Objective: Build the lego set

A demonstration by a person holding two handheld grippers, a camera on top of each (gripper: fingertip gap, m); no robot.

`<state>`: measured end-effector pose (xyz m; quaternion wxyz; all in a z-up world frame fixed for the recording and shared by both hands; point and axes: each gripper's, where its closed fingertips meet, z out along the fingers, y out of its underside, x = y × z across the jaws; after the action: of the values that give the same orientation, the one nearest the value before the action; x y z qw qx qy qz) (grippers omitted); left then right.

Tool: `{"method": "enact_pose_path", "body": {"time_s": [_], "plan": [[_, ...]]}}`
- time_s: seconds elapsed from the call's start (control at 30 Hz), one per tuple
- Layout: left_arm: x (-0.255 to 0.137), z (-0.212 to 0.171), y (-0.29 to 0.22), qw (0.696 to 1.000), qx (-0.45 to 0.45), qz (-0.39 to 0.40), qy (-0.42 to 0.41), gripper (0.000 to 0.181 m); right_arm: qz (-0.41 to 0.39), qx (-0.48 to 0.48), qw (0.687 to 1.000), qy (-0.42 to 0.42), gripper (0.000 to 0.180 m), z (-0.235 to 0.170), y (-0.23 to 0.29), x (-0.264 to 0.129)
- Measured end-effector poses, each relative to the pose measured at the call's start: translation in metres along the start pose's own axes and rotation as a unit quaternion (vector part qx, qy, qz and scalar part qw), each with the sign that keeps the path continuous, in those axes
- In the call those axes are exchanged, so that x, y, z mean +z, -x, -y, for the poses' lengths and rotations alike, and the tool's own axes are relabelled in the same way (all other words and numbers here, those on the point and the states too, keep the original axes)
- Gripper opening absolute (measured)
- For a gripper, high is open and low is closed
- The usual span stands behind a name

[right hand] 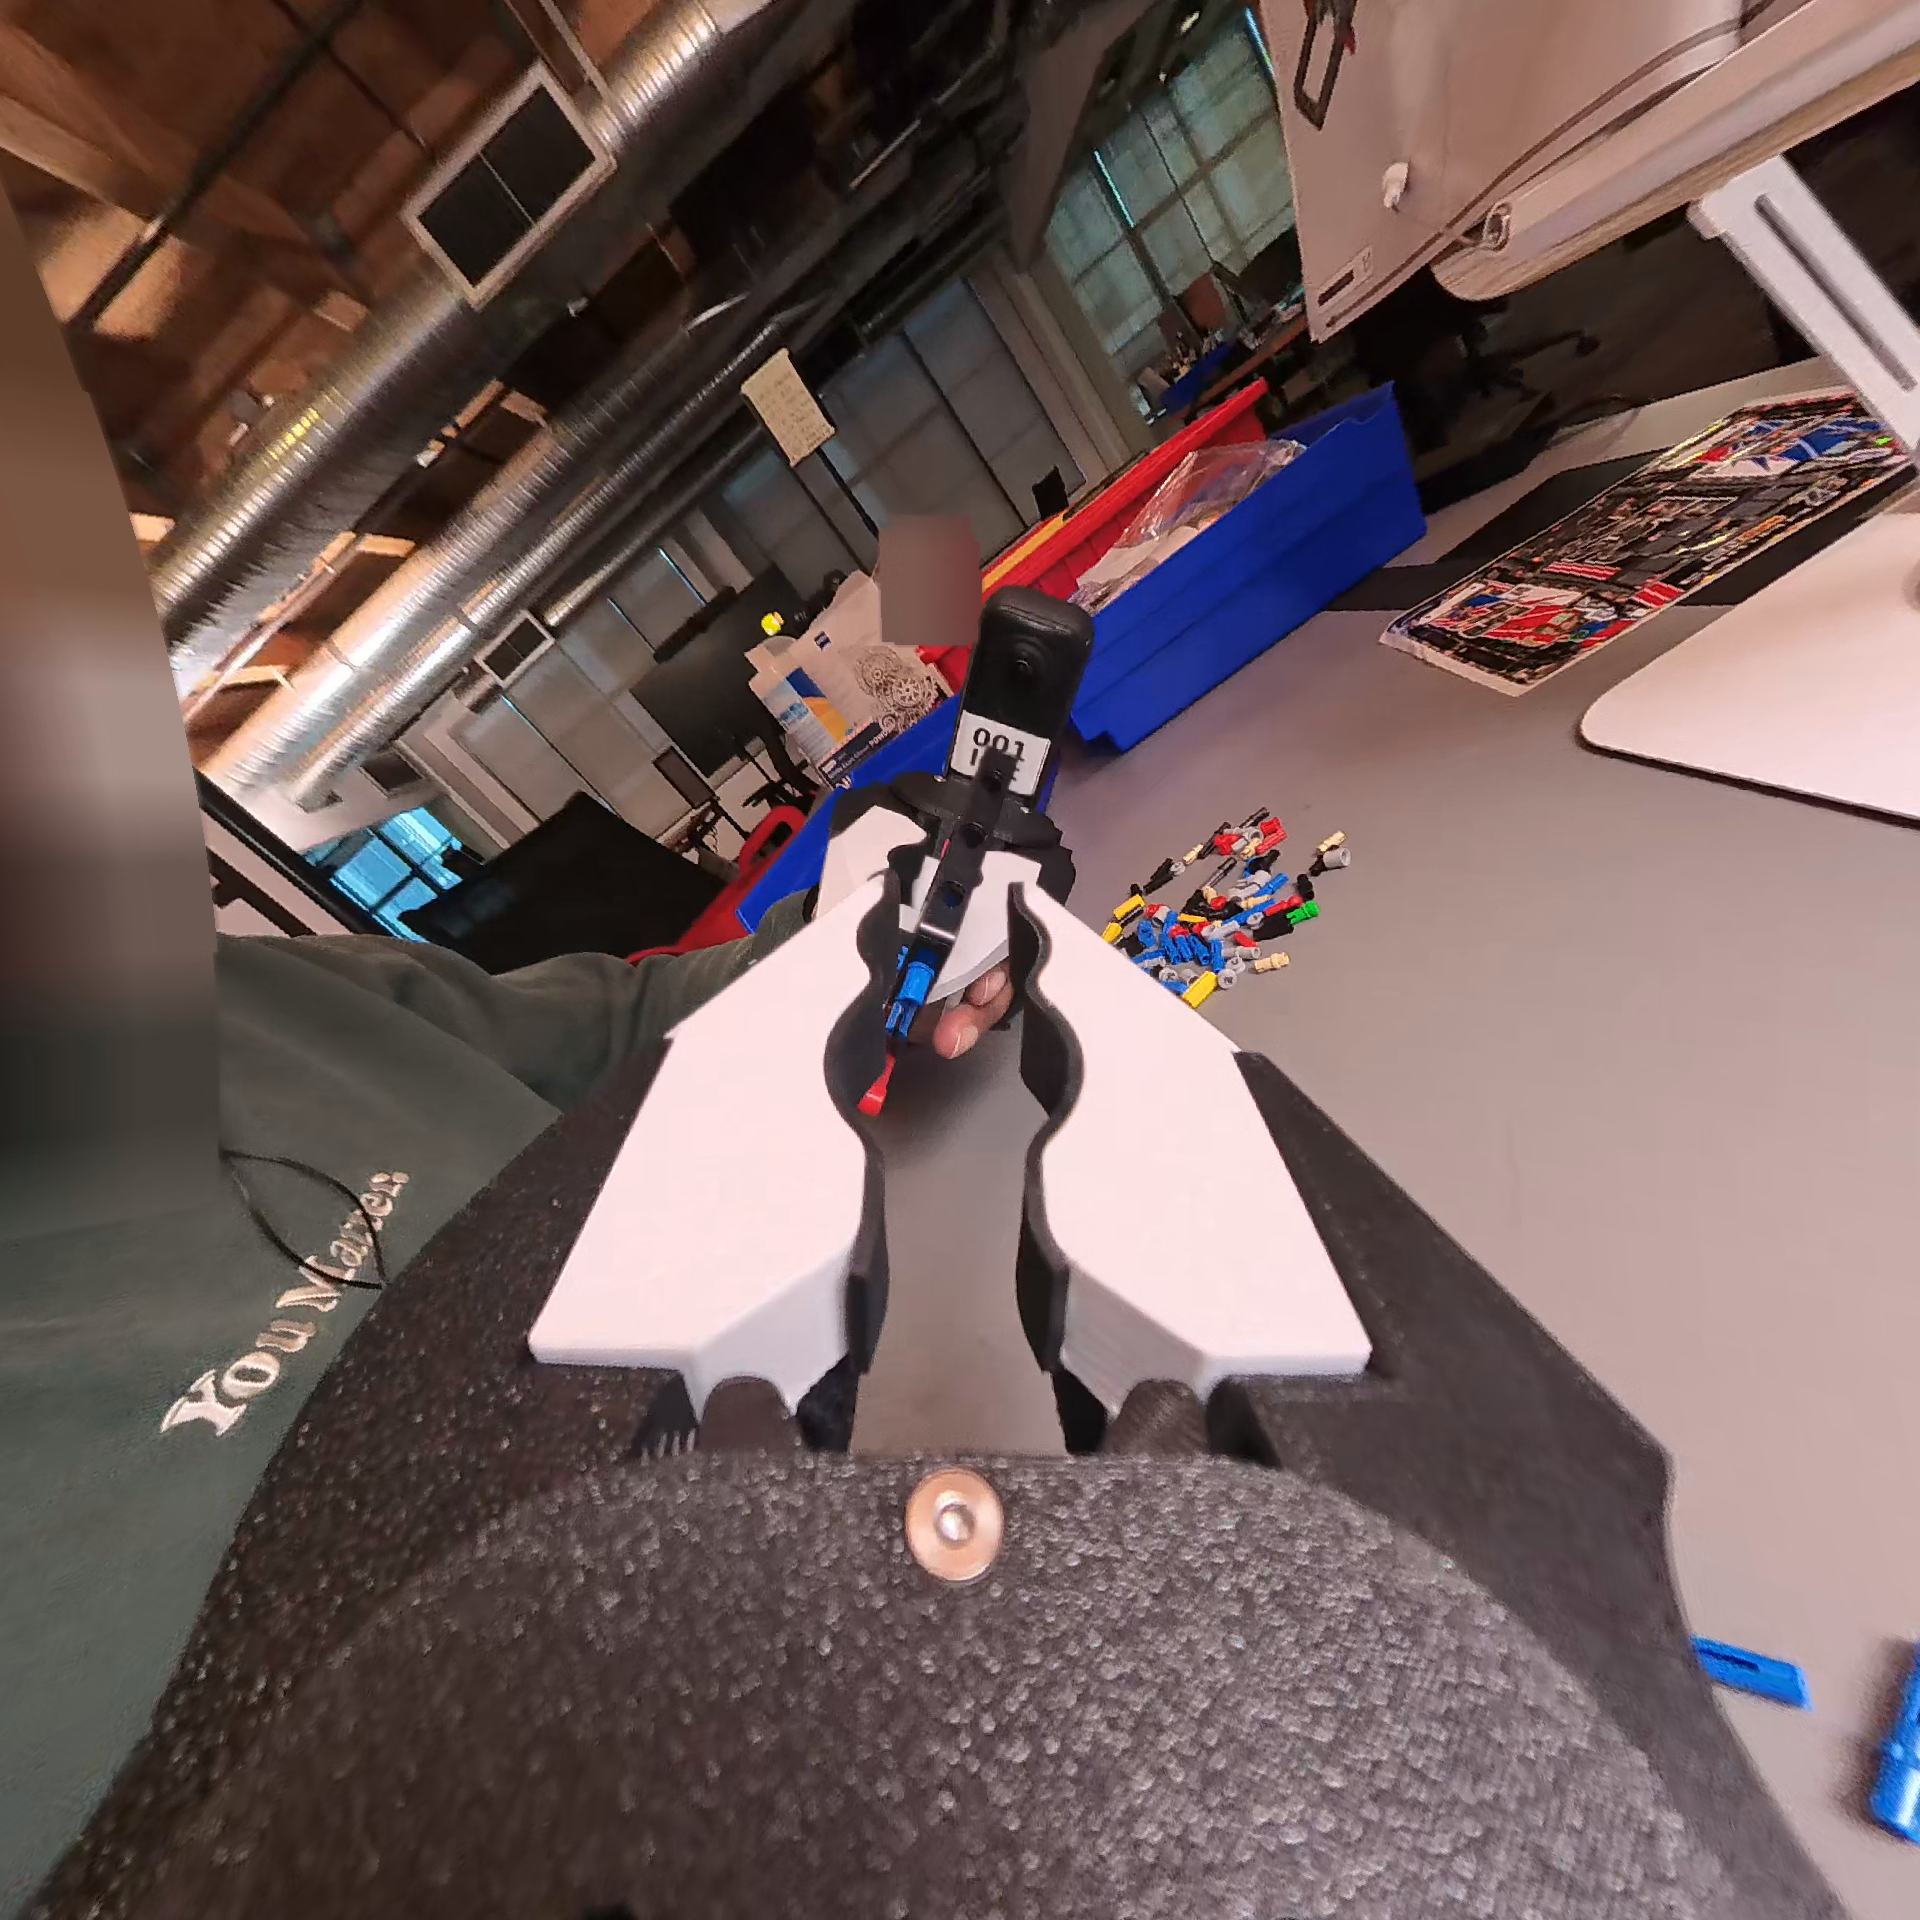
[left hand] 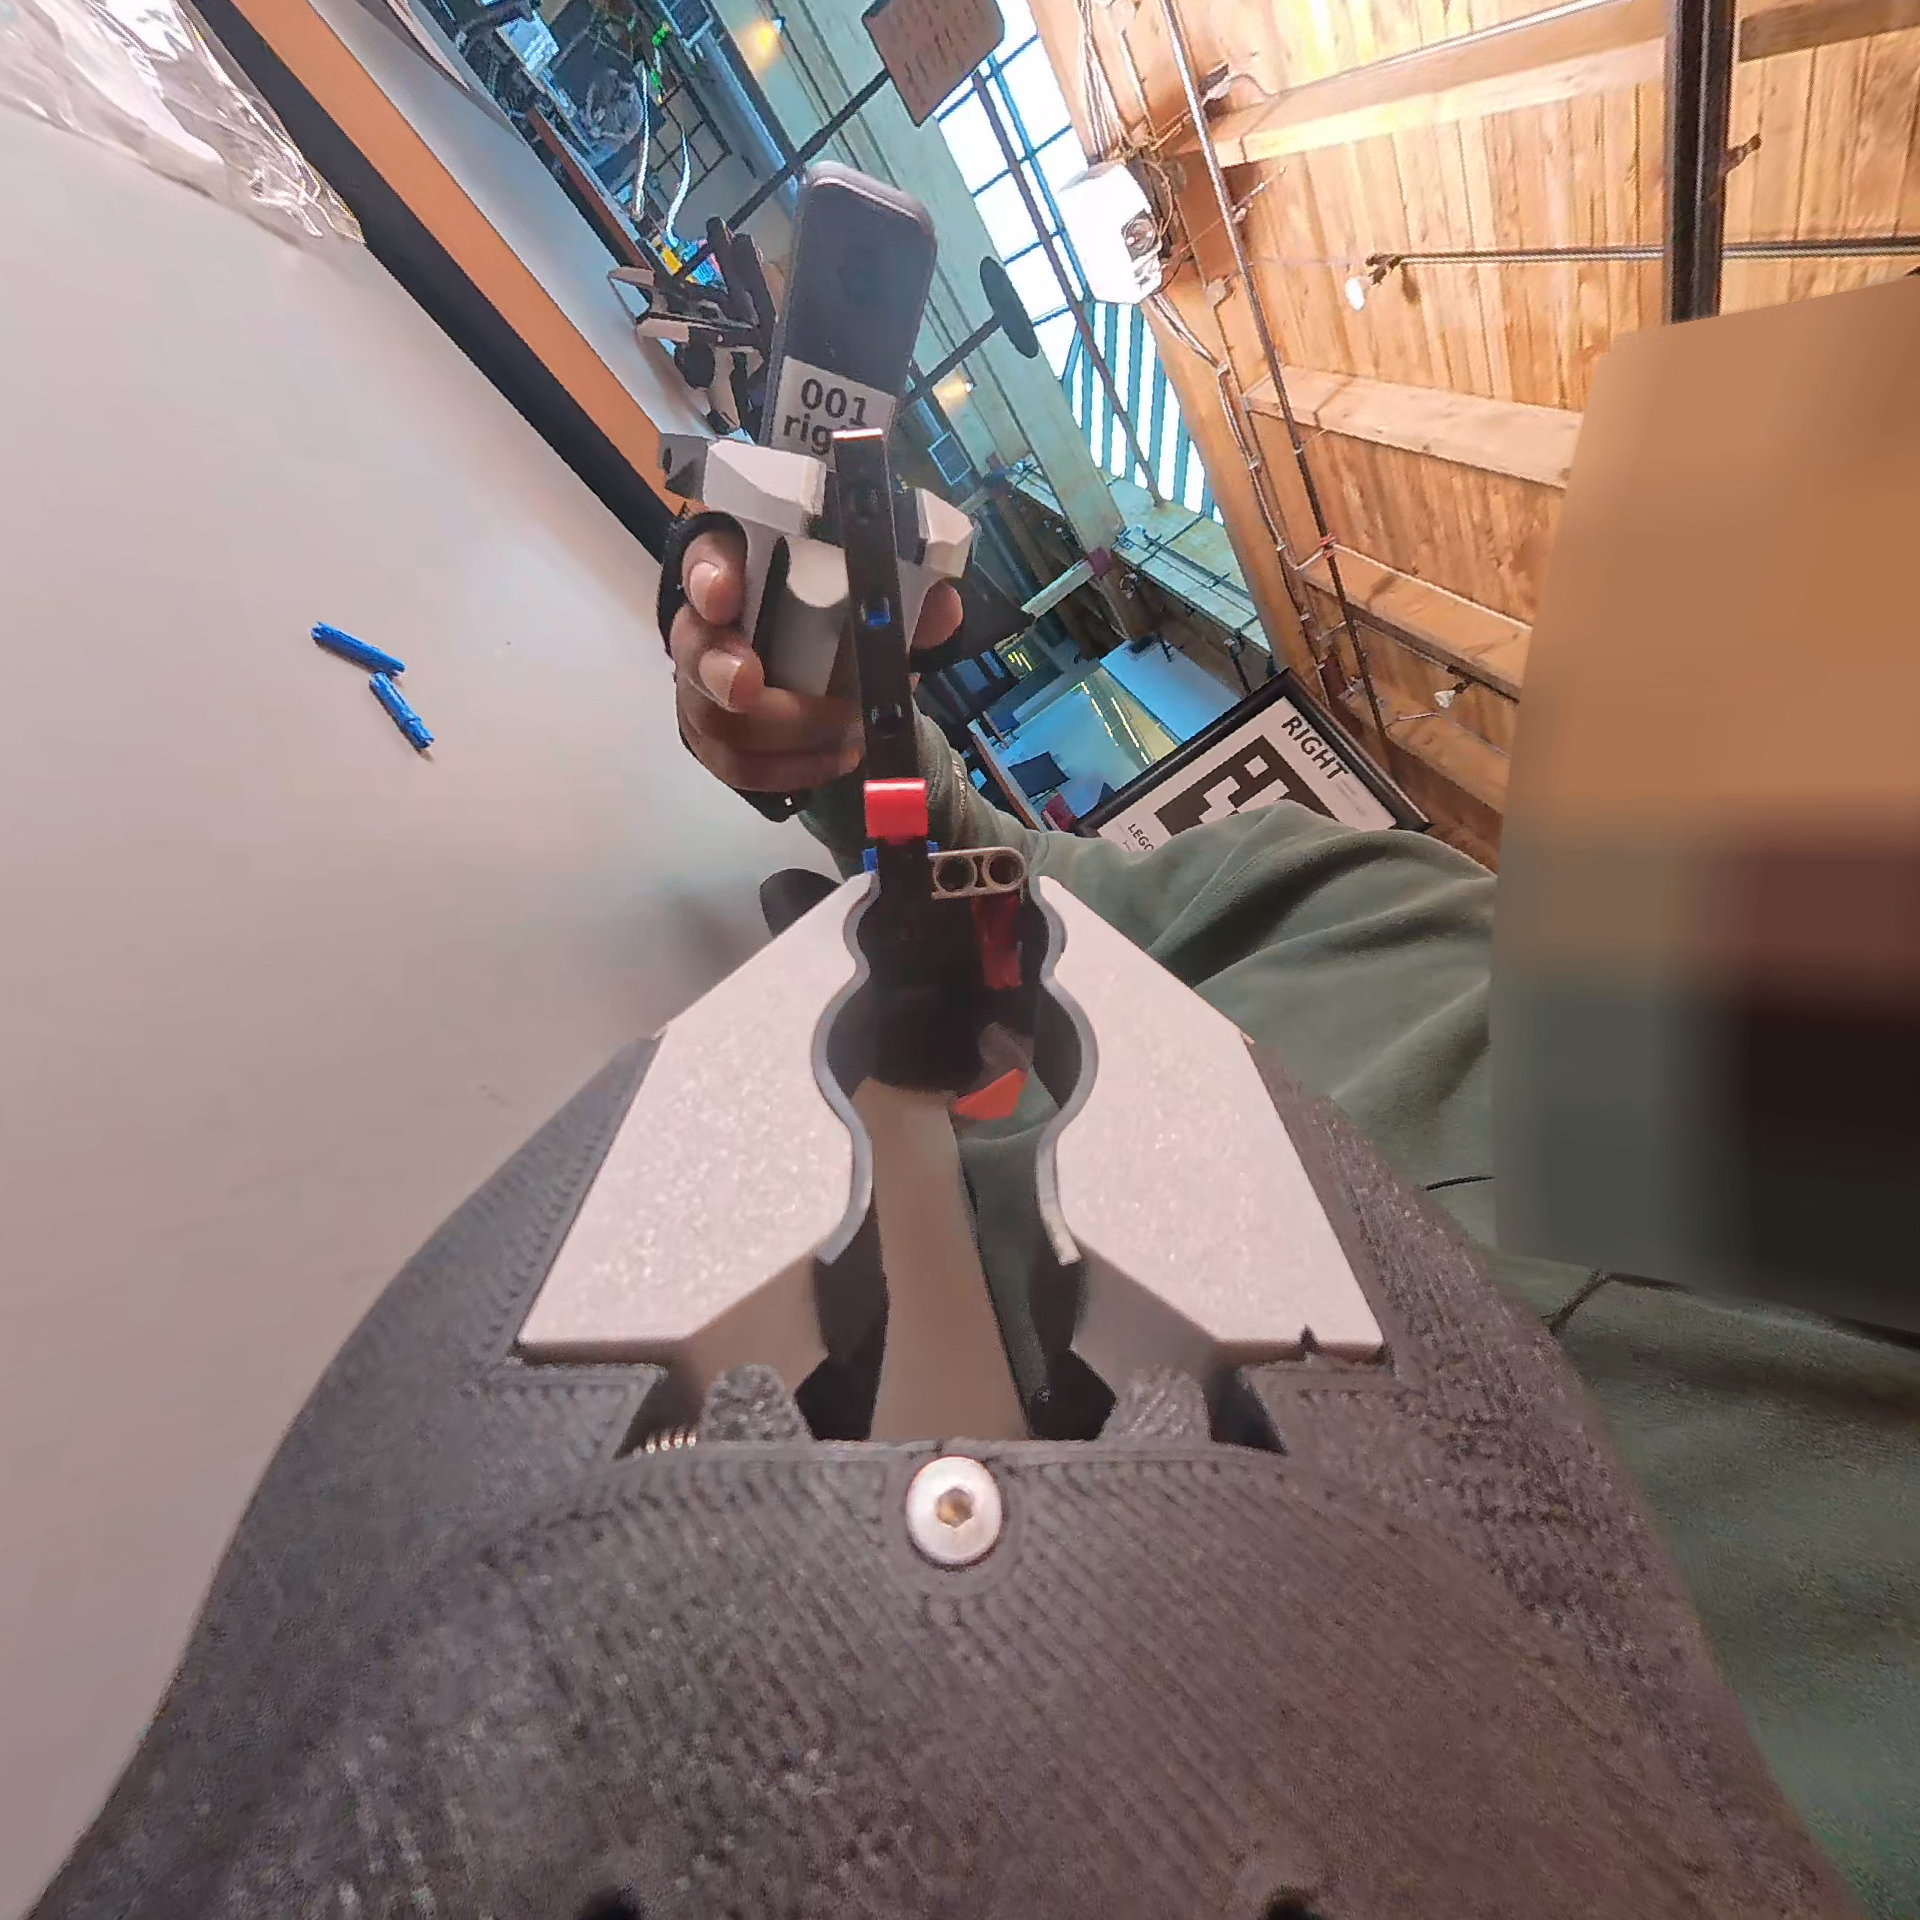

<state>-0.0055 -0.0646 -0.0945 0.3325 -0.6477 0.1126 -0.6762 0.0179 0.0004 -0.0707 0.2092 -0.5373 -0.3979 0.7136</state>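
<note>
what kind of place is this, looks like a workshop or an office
Probably an open workshop or lab in a converted industrial building. Exposed metal ducts run under a timber ceiling, wooden plank walls show in the left wrist view, and blue storage bins sit on a grey worktable beside a pile of loose lego pieces.

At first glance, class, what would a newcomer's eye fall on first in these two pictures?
The black beam assembly held in mid-air between the left gripper and right gripper, both closed on it. Then the pile of small bright pieces on the grey table, before the blue bin.
</note>
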Motion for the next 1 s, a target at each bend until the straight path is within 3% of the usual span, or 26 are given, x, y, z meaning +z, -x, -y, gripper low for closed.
{"method": "enact_pose_path", "body": {"time_s": [0.43,0.8,0.9,1.0], "plan": [[-0.003,0.003,-0.001,0.999,-0.030,-0.025,-0.017,0.024,0.019,0.027,0.999,-0.002,0.018,-0.006,-0.004,-0.004],[-0.004,0.006,-0.002,0.998,-0.032,-0.038,-0.030,0.024,0.050,0.006,0.998,0.049,0.016,-0.029,0.013,0.006],[-0.004,0.007,-0.002,0.999,-0.024,-0.036,-0.033,0.024,0.029,-0.033,0.998,0.049,0.012,-0.030,0.015,0.012],[-0.003,0.008,-0.005,0.998,-0.014,-0.040,-0.037,0.024,-0.033,-0.138,0.989,0.048,0.010,-0.027,0.011,0.015]]}}
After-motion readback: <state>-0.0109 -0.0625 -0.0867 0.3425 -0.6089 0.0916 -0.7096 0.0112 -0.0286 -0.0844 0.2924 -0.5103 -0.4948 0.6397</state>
